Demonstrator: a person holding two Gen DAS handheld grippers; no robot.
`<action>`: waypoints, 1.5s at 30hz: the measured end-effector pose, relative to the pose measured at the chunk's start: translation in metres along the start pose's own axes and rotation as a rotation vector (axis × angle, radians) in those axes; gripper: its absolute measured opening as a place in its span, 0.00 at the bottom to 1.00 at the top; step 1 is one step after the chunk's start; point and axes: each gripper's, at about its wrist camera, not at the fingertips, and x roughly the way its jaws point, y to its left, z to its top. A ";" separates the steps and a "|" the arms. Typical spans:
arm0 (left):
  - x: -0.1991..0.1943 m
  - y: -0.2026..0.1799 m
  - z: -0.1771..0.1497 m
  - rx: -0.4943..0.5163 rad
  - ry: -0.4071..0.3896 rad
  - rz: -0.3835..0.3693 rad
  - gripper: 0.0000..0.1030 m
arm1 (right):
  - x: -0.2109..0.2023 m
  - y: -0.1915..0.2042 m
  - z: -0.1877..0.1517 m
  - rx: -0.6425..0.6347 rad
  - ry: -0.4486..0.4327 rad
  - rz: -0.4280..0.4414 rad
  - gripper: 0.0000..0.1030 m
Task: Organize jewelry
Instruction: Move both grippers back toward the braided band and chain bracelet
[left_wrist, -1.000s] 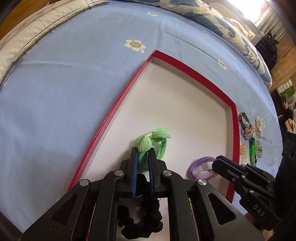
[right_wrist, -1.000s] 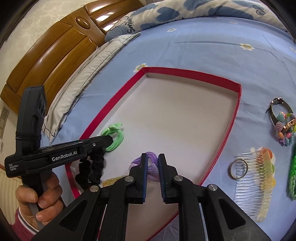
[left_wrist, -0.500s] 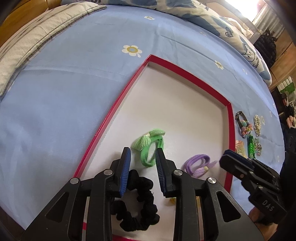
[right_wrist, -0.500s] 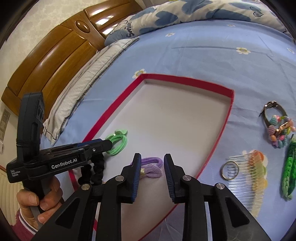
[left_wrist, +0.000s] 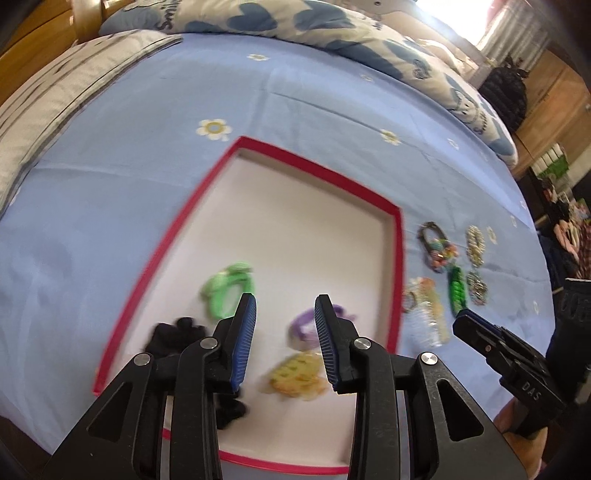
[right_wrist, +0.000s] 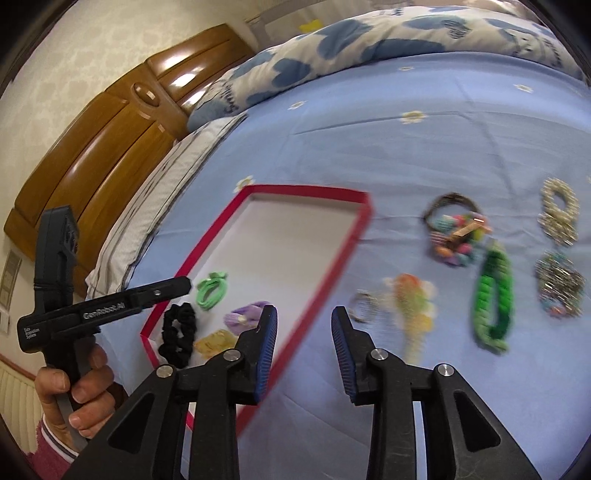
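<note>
My left gripper opening with nothing between its pads, low centre of frame over the red-edged tray, my right gripper opening empty too, green hair tie, purple one, black scrunchie in the tray's lower left, bracelets on the blue sheet at right.

- We see a red-rimmed tray with a white floor lying flat on the bed.
- Inside it lie a green hair tie, black scrunchie, purple hair tie and yellow clip.
- Beside it lie a beaded bracelet, braided green band, comb, ring and two metallic bracelets.
</note>
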 end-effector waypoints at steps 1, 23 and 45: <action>0.000 -0.006 0.000 0.009 0.002 -0.007 0.30 | -0.005 -0.006 -0.001 0.009 -0.007 -0.008 0.34; 0.030 -0.125 -0.009 0.214 0.072 -0.103 0.30 | -0.079 -0.125 -0.021 0.184 -0.122 -0.175 0.35; 0.117 -0.227 -0.024 0.372 0.235 -0.168 0.30 | -0.031 -0.181 0.009 0.073 -0.036 -0.256 0.32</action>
